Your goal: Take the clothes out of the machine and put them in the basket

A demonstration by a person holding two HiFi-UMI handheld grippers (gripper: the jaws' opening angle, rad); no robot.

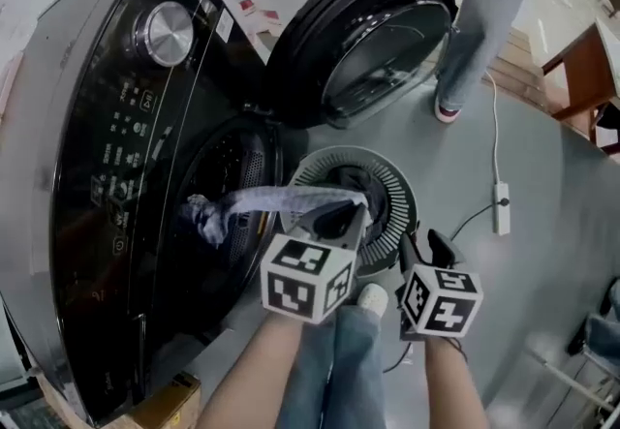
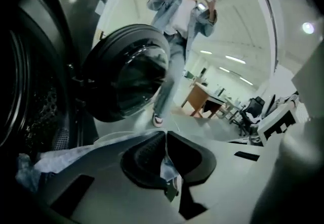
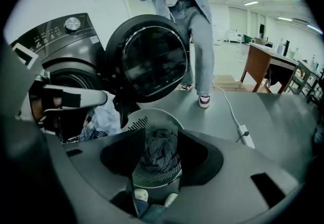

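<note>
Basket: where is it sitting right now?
In the head view the basket stands on the floor at centre, right of the washer's opening and below its open door; dark clothes lie in it.

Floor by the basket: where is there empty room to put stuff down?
Bare: the floor between the basket and the power strip, and past the strip. Crowded: the washer's mouth, where the stretched cloth reaches over the basket.

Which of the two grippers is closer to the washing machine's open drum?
Left. The left gripper, shut on a pale garment trailing from the drum, hangs just outside it, beside the basket. The right gripper, open, sits farther out, on the basket's opposite side.
</note>
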